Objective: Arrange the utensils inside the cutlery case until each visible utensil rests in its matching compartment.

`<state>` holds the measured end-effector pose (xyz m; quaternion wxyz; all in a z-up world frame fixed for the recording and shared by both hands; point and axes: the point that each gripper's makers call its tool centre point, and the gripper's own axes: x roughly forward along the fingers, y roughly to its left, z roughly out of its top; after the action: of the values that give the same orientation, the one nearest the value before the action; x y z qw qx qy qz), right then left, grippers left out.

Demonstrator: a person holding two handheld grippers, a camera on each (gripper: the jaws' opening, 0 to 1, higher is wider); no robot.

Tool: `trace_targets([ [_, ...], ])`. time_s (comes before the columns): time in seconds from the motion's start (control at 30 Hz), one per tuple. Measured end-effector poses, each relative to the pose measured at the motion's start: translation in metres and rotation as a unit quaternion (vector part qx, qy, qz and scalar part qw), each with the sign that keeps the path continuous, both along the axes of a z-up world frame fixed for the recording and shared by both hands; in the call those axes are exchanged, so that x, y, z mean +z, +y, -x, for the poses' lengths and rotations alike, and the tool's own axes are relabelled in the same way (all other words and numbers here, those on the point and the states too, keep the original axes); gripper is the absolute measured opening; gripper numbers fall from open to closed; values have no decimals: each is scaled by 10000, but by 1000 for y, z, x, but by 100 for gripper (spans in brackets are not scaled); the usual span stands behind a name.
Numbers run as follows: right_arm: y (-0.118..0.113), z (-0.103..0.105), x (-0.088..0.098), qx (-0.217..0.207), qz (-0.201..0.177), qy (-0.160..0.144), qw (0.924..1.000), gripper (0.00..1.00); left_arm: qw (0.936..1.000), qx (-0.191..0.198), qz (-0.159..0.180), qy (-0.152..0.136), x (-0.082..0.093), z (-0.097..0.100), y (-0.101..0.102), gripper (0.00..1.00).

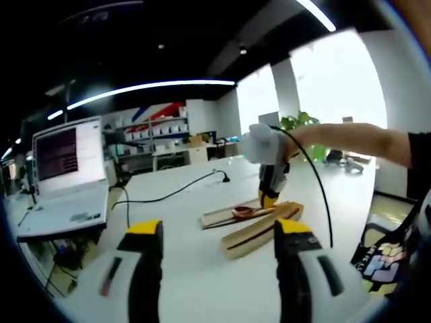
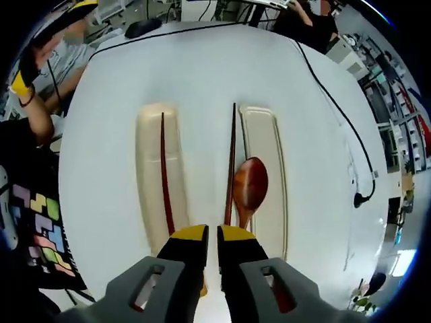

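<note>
An office or lab: an open laptop [image 1: 67, 176] on a white bench [image 1: 188, 202], stocked shelves [image 1: 156, 131] behind, strip ceiling lights [image 1: 145, 89], and big windows [image 1: 337, 87].

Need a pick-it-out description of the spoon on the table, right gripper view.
Start at the white table and find the two long pale case halves lying side by side. The spoon lies in the right half, just beyond the right gripper. It is the only piece with a broad reddish-brown bowl; its neighbours are thin dark chopsticks.
</note>
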<state>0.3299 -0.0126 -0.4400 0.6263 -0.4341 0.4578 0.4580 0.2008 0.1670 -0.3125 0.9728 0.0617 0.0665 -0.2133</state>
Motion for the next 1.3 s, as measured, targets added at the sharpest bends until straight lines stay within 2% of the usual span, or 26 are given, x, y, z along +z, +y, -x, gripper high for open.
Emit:
trace_targets([
  [0.2,-9,-10,-9,-168,-57,-9,9998,4,10000,-7,1,-21,1,0,0,70],
  [0.47,-7,-6,-16,-197,-145,106,9996,5,10000,-51,-56,28,-1,0,-2,70],
  [0.73,-3,-8,-23,-234,-131,170,9995,5,9999,-135,48,1,2,1,-2,70],
  [0.9,0,-7,-26,-267,-184,231,9992,5,9998,-152,-102,67,-3,1,-3,71],
  [0.97,-3,-5,-31,-226,-56,242,9994,5,9998,-177,-107,82,-4,1,-6,71],
  [1.17,-3,-5,-29,-258,-148,251,9992,5,9993,-331,-138,89,-4,4,-13,74],
  [1.3,-3,-5,-29,-256,-235,258,9991,4,9995,-295,-33,116,-4,2,-13,83],
])
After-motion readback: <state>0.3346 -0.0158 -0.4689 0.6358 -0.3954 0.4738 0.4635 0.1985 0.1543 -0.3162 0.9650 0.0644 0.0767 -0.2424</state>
